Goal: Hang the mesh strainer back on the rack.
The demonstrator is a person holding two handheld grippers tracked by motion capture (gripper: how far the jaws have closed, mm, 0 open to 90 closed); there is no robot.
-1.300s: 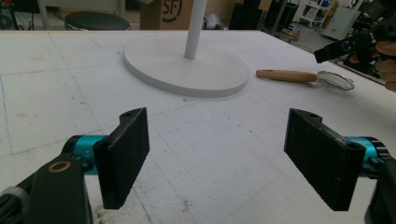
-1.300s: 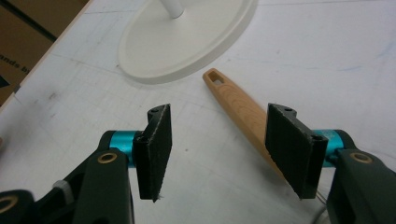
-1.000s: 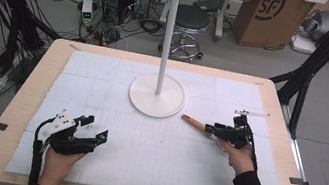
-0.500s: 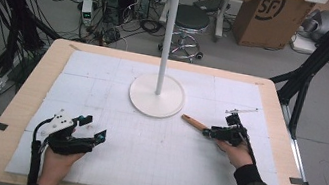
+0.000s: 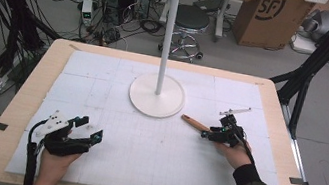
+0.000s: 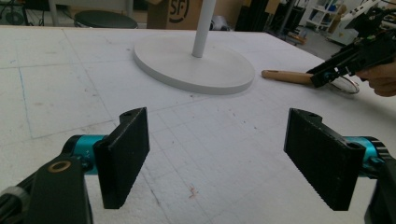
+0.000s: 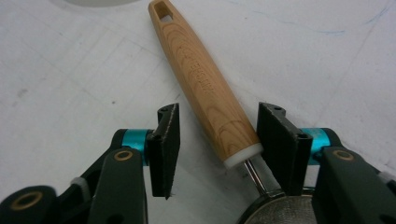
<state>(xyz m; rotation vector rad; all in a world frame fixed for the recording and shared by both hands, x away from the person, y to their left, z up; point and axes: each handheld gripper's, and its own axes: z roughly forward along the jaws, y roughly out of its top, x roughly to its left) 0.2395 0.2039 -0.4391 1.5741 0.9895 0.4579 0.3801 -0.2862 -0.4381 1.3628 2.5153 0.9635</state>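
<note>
Right gripper [image 7: 217, 140] fingers closing around wooden-handled metal mesh strainer [image 7: 205, 88] near the desk's right edge, not yet clamped, left gripper [image 6: 224, 154] fingers wide apart.

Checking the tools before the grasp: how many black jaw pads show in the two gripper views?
4. The left tool shows two pads set wide apart. The right tool shows two, either side of the strainer's wooden handle.

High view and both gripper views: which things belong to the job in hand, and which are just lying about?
In the job:
- wooden-handled strainer, lying on the mat
- right hand-held gripper, jaws closing around its handle, not yet pressing
- white hook stand, close by, probably

Lying about:
- left hand-held gripper, open, idle
- cardboard box
- stool
</note>
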